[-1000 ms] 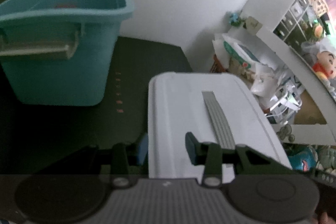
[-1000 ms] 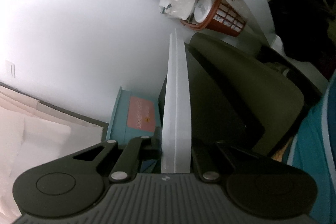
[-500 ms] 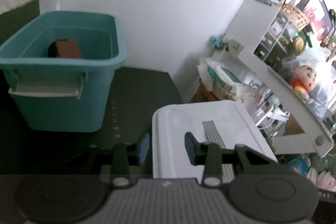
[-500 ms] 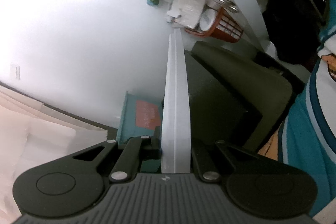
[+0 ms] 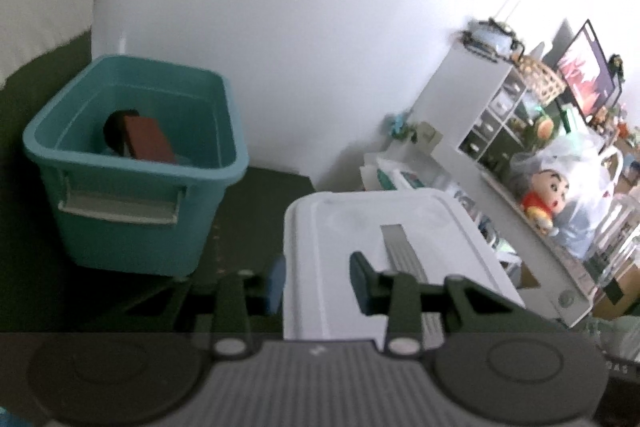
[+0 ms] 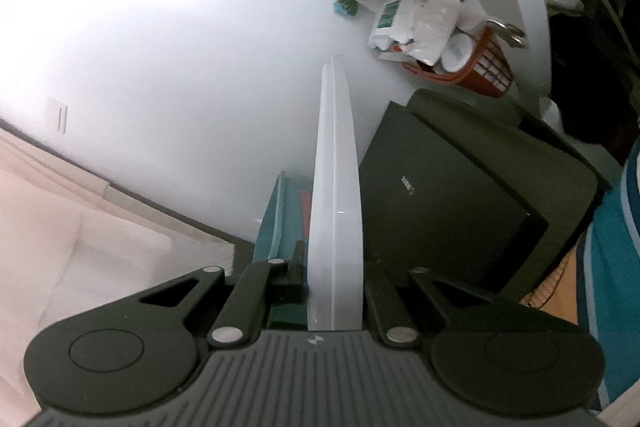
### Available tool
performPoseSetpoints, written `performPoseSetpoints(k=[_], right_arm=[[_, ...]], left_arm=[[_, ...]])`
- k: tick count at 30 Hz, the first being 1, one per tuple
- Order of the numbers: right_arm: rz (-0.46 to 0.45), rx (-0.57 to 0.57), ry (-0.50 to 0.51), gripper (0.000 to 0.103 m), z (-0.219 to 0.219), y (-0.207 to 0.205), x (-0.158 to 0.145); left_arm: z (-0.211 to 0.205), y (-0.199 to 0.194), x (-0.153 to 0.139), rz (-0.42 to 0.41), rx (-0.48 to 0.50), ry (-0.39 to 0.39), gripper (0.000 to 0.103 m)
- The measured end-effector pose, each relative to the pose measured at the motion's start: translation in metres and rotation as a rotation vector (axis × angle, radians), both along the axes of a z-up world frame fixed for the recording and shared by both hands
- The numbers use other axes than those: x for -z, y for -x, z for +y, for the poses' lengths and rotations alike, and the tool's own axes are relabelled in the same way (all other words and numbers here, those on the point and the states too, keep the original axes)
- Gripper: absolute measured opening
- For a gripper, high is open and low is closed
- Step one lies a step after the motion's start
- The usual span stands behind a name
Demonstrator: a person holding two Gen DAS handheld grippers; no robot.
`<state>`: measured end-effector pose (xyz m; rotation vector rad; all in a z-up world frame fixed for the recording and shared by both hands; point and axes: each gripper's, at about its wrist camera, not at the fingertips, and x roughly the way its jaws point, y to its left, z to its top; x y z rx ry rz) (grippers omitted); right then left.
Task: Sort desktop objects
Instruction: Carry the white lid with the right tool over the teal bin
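Edgewise, white lid [image 6: 335,211] clamped in right claw [image 6: 335,301], lengthwise forward; left claw [image 5: 318,283] agape astride it.

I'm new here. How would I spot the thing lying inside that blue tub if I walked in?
Find the dark green desk mat by the white wall; a teal bin with a pale handle stands on it. Inside lies a reddish-brown block leaning on something black. It is the only red-brown thing there; the white lid beside the bin is flat and pale.
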<state>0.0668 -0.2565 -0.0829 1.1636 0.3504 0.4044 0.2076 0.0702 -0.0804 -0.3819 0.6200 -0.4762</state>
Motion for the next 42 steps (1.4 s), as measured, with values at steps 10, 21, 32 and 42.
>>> performPoseSetpoints(k=[10,21,32,42], right_arm=[[-0.039,-0.007,0.016,0.008,0.009,-0.012,-0.027],[-0.074,-0.026,0.012,0.008,0.021,-0.034,-0.049],[-0.101,-0.028,-0.024,0.008,0.030,-0.059,-0.061],[-0.108,-0.066,-0.058,0.008,0.046,-0.086,-0.061]], left_arm=[[0.020,0.011,-0.010,-0.039,-0.043,-0.005,0.038],[0.034,0.013,-0.025,-0.095,-0.088,-0.007,0.038],[0.044,0.008,-0.030,-0.118,-0.128,0.010,0.038],[0.051,0.003,-0.026,-0.102,-0.164,0.020,0.038]])
